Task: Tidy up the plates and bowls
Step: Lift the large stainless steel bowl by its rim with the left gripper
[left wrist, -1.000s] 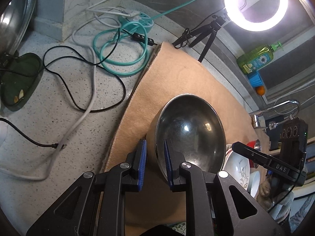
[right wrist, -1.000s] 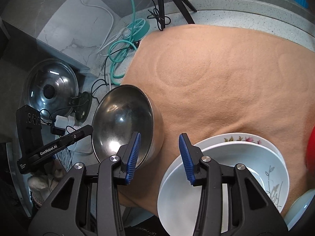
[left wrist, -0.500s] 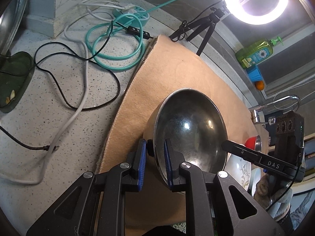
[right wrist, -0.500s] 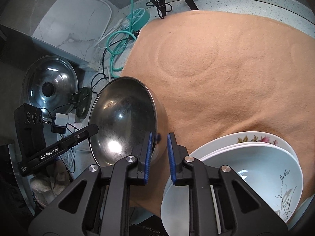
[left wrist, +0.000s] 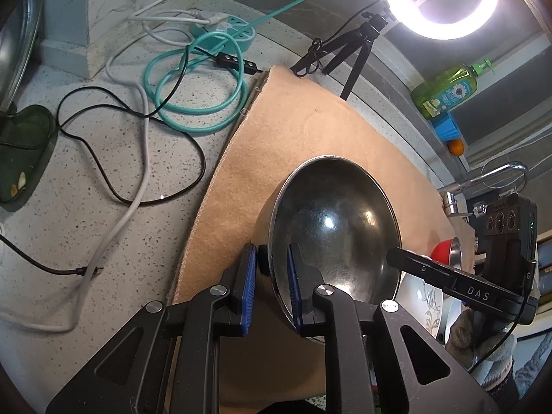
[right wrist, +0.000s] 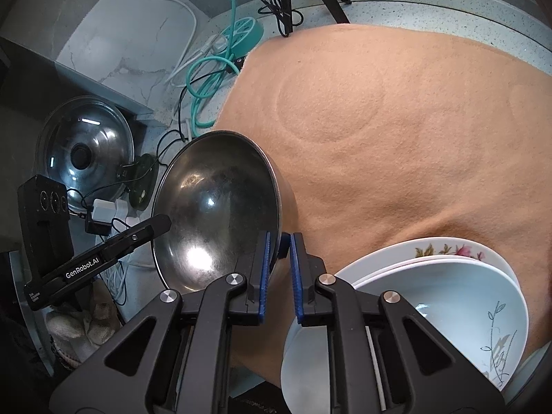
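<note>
A steel bowl (left wrist: 333, 227) sits on a tan cloth (left wrist: 310, 131) spread over the speckled desk (left wrist: 69, 179), near the cloth's left edge. Both grippers grip its rim from opposite sides. The left gripper (left wrist: 270, 288) has its jaws drawn narrow on the bowl's left rim, one blue pad outside the wall and one inside. The right gripper (right wrist: 278, 270) has its jaws pressed close on the bowl's right rim in the same way, one pad inside and one outside. Seen from the right wrist, the bowl looks tilted, its opening turned toward the camera.

Just right of the bowl, a stack of white dishes (right wrist: 448, 289) rests on the cloth: a pale bowl with a grey plant pattern on top, and a plate with a flowered rim under it. From the left wrist, a red bowl (left wrist: 445, 252) shows beyond the steel bowl, near the tap (left wrist: 496, 176).

Off the cloth, on the desk, lie coiled teal, white and black cables (left wrist: 193, 79) and a teal power strip (left wrist: 238, 32). A ring light (left wrist: 440, 0) on a small tripod stands at the cloth's far edge, and a green soap bottle (left wrist: 448, 91) lies on a ledge behind it. A pot lid (right wrist: 84, 151) rests to the left of the desk.
</note>
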Tool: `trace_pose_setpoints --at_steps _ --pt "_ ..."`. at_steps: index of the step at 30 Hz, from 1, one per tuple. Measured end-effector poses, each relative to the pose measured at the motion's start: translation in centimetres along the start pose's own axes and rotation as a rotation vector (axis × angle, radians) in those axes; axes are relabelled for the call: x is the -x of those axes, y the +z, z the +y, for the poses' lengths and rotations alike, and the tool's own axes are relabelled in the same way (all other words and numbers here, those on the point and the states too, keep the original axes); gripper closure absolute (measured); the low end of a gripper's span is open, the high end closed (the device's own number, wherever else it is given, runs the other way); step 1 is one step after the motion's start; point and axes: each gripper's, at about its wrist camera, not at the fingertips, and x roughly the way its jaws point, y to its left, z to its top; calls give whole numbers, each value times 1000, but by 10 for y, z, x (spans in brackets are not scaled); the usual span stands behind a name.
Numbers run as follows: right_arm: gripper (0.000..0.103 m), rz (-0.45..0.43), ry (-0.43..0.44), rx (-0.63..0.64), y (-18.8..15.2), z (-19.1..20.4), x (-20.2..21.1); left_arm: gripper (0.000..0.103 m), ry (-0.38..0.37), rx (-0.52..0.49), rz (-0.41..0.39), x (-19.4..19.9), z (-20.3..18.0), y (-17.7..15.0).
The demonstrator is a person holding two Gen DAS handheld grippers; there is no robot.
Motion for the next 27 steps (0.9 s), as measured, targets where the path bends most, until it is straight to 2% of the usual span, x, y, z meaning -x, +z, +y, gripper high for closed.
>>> trace_pose_setpoints --at_steps 7,27 --pt "91 -48 -4 -22 6 -10 21 87 -10 -38 -6 -5 -20 13" --pt "91 -154 -50 -159 17 -81 69 87 -56 -205 -12 -41 -111 54"
